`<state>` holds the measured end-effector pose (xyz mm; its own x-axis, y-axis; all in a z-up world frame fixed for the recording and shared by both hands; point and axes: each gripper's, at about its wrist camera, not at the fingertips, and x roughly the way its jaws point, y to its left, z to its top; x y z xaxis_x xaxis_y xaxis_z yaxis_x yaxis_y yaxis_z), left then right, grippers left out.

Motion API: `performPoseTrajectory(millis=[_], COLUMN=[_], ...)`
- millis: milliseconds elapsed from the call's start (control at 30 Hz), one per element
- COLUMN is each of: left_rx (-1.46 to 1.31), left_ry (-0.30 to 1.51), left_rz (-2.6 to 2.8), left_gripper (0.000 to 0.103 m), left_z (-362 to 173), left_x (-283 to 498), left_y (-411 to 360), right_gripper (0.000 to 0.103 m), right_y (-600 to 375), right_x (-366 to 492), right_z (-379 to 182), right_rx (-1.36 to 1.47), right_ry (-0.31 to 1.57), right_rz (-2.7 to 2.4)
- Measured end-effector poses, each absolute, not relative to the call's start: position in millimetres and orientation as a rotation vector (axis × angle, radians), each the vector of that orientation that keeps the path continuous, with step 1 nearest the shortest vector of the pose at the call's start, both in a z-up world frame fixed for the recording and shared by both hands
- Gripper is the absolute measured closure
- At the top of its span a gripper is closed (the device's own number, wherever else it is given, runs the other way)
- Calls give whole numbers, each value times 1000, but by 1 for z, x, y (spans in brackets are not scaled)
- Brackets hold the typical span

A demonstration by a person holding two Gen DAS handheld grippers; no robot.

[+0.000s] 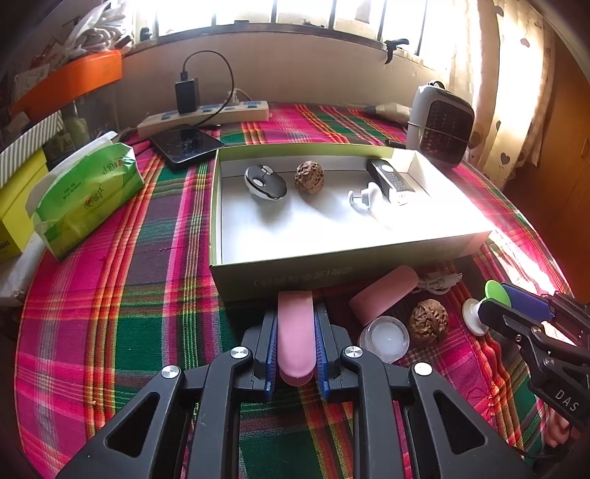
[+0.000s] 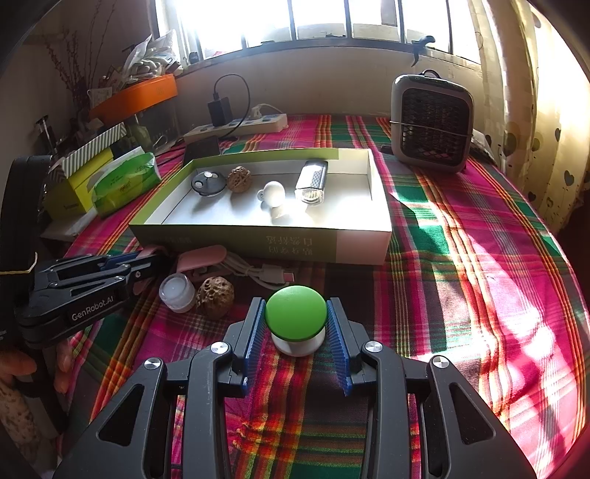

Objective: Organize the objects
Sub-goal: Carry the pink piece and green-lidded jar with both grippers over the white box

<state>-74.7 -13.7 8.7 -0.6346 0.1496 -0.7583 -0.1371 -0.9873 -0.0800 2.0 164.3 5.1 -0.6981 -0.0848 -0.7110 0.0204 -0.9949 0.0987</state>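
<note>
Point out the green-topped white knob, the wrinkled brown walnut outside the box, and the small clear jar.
green-topped white knob (image 2: pixel 296 316): right wrist view, on its green dome.
wrinkled brown walnut (image 2: pixel 215 296): right wrist view, shell centre.
small clear jar (image 1: pixel 385 337): left wrist view, its white top.

Strong daylight floods in from the blown-out window (image 2: pixel 313 18) far ahead of the fingers, casting glare patches and shadows, with fisheye-bent, dark corners.

Left gripper (image 1: pixel 295 353) clamped, right gripper (image 2: pixel 297 328) gripping (both angled downward)
</note>
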Motion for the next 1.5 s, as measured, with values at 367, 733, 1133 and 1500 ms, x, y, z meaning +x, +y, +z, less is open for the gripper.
performPoseTrajectory(millis=[367,733,1133,1500], left_rx=[-1216,-1178,-1152,-1121], left_ry=[-1,-3,-3,-19], left_rz=[2726,2735,2753,2780], left_gripper=[87,87,87,87], left_z=[24,39,51,63], left_x=[-63,-57,-60,-74], left_y=[-10,-5,-5,-10], right_gripper=[68,68,68,68], right_y=[162,164,166,170], right_x=[2,1,-5,-21], right_z=[12,22,32,46], right_rx=[1167,1131,1103,1063], right_ry=[-131,-146,-166,-166], right_rz=[-2839,-2835,-2820,-2819])
